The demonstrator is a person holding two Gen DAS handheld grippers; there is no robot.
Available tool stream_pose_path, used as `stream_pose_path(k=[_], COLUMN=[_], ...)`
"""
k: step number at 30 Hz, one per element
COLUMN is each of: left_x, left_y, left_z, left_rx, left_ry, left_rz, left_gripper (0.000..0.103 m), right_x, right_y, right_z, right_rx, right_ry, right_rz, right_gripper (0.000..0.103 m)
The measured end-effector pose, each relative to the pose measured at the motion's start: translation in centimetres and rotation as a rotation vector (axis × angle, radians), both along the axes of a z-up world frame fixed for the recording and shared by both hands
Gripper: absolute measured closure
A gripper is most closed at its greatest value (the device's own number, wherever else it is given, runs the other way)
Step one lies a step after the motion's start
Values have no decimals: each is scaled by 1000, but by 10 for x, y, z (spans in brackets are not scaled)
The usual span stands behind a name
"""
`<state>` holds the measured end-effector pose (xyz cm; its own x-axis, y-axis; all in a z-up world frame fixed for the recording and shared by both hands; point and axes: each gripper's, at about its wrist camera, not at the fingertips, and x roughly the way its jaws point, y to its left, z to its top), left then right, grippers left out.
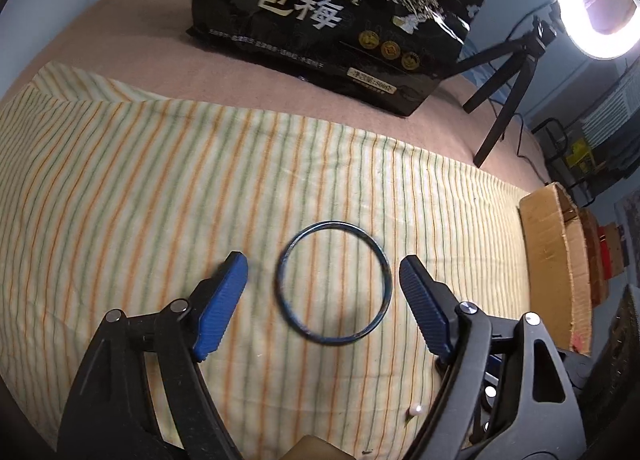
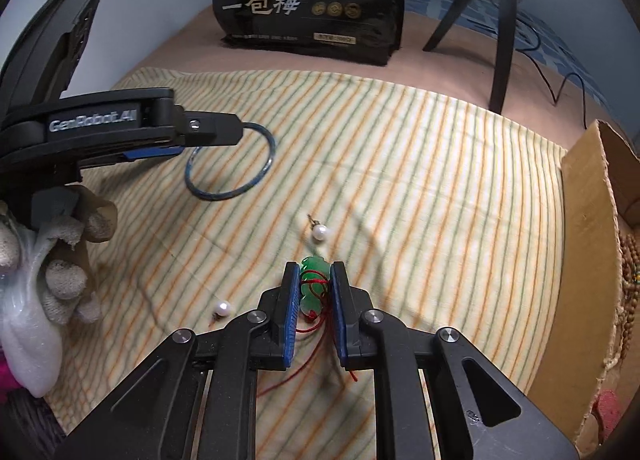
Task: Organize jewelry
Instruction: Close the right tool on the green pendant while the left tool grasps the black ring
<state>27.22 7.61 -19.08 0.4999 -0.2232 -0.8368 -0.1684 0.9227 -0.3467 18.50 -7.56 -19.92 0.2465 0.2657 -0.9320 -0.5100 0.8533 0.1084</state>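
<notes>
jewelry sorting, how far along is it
Done: wooden bead strands already lie in the cardboard box, which suggests some sorting. In hand: the right gripper is shut on the green jade pendant with its red cord. The left gripper is open around the blue bangle, pads not touching it. Left: that bangle and two pearl earrings, loose on the striped cloth.

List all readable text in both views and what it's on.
"一包梅": large characters on the black snack bag, readable in both views.
"GenRobot.AI": on the side of the left tongs, right wrist view.
Small print, top logo, label strip and gold seals on the bag: too small to read.
</notes>
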Motion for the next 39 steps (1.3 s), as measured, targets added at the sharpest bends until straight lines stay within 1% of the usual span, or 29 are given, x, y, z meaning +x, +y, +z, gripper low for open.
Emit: stream_pose_path(k=[2,6,8,11,14,16,17,27,29,31,33,39], left_x=[2,4,3,2,2,1,0,-4,-6,-10,-14,-27], left_y=[-11,-36,-45,-52,-52,-51,-51,-41,-38,-35,-33,-29], left_z=[-1,-6,-8,-11,-11,-10,-9,-1,4,12,21,43], left_rx=[52,209,272,321,317,325,327,274,267,260,250,229], left_ry=[-1,-3,-7,-13,-12,-16,-18,-18,-25,-38,-54,-98], left_rz=[-17,-86,-116,-136,-130,-126,-125,-108,-103,-97,-93,-83], left_gripper=[22,21,21,21,22,28,29,30,30,30,30,30], right_x=[-1,-2,-3,-3,-3,-4,-4,-8,-9,-12,-12,-13], right_y=[-2,-3,-6,-9,-11,-11,-11,-9,-8,-8,-9,-19], right_z=[1,2,3,3,4,4,4,4,5,9,14,40], right_rx=[-3,-7,-5,-1,-1,-2,-2,-23,-27,-24,-15,35], right_ry=[0,-1,3,8,8,6,6,-5,-10,-16,-24,-70], right_rz=[3,11,17,19,23,27,29,52,51,46,42,16], right_gripper=[90,89,89,89,88,87,86,85,90,90,97,99])
